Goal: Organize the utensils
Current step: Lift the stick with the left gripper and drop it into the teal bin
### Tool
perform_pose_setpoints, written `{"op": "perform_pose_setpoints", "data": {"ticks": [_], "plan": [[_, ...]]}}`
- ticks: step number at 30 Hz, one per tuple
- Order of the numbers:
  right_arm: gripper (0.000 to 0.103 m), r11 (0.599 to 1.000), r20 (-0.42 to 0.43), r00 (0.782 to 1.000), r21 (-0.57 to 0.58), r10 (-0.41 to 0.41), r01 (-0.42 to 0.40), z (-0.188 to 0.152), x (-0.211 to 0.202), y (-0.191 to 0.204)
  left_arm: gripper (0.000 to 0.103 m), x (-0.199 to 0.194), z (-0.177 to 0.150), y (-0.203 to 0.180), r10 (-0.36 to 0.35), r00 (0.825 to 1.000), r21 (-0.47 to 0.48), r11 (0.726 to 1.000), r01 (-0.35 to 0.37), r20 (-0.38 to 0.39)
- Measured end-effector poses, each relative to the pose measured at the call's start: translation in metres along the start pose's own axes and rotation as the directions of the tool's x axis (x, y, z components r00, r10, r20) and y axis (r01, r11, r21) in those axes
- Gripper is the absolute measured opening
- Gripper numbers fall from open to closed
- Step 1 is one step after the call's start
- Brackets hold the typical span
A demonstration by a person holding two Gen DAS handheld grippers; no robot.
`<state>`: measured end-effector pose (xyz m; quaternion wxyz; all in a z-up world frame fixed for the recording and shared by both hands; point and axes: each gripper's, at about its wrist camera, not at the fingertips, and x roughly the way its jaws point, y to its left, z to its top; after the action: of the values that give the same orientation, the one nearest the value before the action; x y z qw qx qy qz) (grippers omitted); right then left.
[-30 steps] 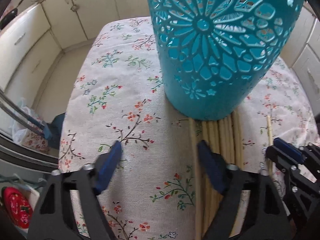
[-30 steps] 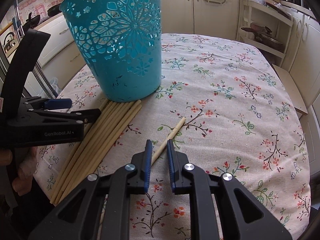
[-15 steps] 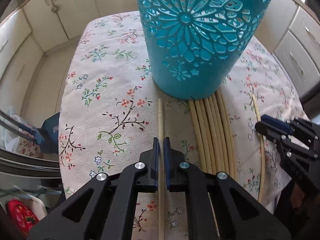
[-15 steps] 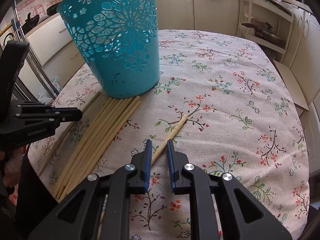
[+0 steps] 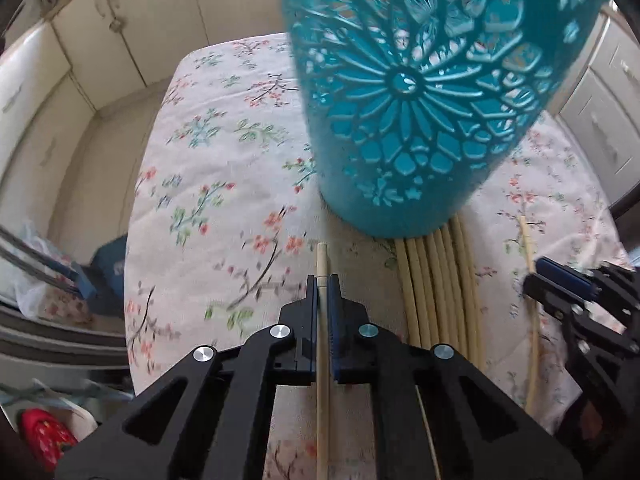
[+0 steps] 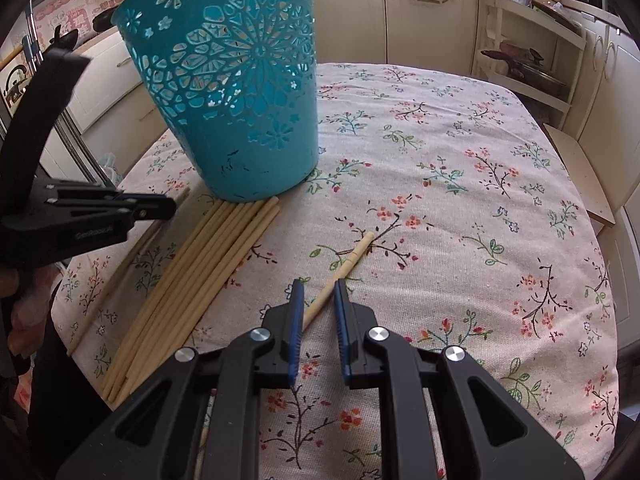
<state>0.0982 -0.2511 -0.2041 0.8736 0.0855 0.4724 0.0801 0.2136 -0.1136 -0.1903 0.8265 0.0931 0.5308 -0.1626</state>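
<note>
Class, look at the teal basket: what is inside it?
Through the teal basket cutouts only light and its own wall show; no utensils are visible. The solid lower wall hides its bottom, so contents are unconfirmed.

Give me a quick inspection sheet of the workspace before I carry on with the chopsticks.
Surface: table under a floral tablecloth, wrinkled.
Job's things: teal cut-out basket upright; bundle of chopsticks lying flat, its far ends at the basket's base; one single chopstick in the left gripper; another chopstick lying between the right gripper's fingers.
Clutter: nothing seen on the cloth.
Grippers: left gripper shut on its chopstick; right gripper open, straddling its chopstick without pinching it.
Cables: nothing seen.
Surroundings: cream kitchen cabinets; open shelf with pans.
</note>
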Motion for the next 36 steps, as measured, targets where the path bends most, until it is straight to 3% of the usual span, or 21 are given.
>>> {"op": "perform_pose_setpoints", "data": {"ticks": [3, 6, 9, 15, 19, 22, 25, 27, 29, 33, 36], "plan": [[0.016, 1.0, 0.015, 1.0, 0.015, 0.023, -0.023, -0.001, -0.001, -0.003, 0.005, -0.025, -0.01, 0.018, -0.08, 0.997, -0.067, 0.994, 0.081, 0.018], [0.016, 0.999, 0.018, 1.0, 0.019, 0.026, -0.026, 0.0, 0.0, -0.004, 0.005, -0.069, -0.012, 0.038, -0.161, 0.983, -0.125, 0.977, 0.172, 0.091], [0.016, 0.999, 0.022, 0.999, 0.025, 0.03, -0.03, 0.0, 0.0, -0.005, 0.005, -0.126, 0.001, 0.053, -0.239, 0.947, -0.148, 0.95, 0.274, 0.217], [0.016, 0.997, 0.037, 0.998, 0.045, 0.056, -0.057, -0.002, 0.0, -0.01, 0.005, -0.221, 0.048, 0.046, -0.266, 0.83, -0.088, 0.932, 0.351, 0.49], [0.016, 0.996, 0.047, 0.996, 0.053, 0.071, -0.073, -0.004, 0.0, -0.012, 0.005, -0.243, 0.087, 0.029, -0.191, 0.756, -0.094, 0.944, 0.317, 0.625], [0.016, 0.994, 0.056, 0.995, 0.06, 0.083, -0.086, -0.005, -0.001, -0.013, 0.005, -0.242, 0.109, 0.01, -0.092, 0.696, -0.11, 0.965, 0.24, 0.712], [0.016, 0.993, 0.064, 0.993, 0.062, 0.094, -0.098, -0.006, -0.001, -0.015, 0.005, -0.226, 0.13, -0.001, -0.015, 0.661, -0.153, 0.969, 0.195, 0.75], [0.016, 0.993, 0.07, 0.992, 0.062, 0.101, -0.105, -0.006, -0.002, -0.015, 0.005, -0.211, 0.142, -0.002, 0.019, 0.652, -0.189, 0.963, 0.192, 0.758], [0.016, 0.992, 0.073, 0.992, 0.061, 0.105, -0.109, -0.006, -0.002, -0.016, 0.005, -0.189, 0.151, -0.004, 0.052, 0.658, -0.224, 0.958, 0.18, 0.752], [0.016, 0.992, 0.072, 0.992, 0.054, 0.107, -0.111, -0.006, -0.002, -0.016, 0.005, -0.151, 0.158, -0.004, 0.068, 0.697, -0.258, 0.951, 0.172, 0.714], [0.016, 0.991, 0.066, 0.991, 0.06, 0.114, -0.118, -0.005, -0.002, -0.017, 0.005, -0.135, 0.152, -0.01, 0.065, 0.728, -0.24, 0.961, 0.139, 0.682]]}}
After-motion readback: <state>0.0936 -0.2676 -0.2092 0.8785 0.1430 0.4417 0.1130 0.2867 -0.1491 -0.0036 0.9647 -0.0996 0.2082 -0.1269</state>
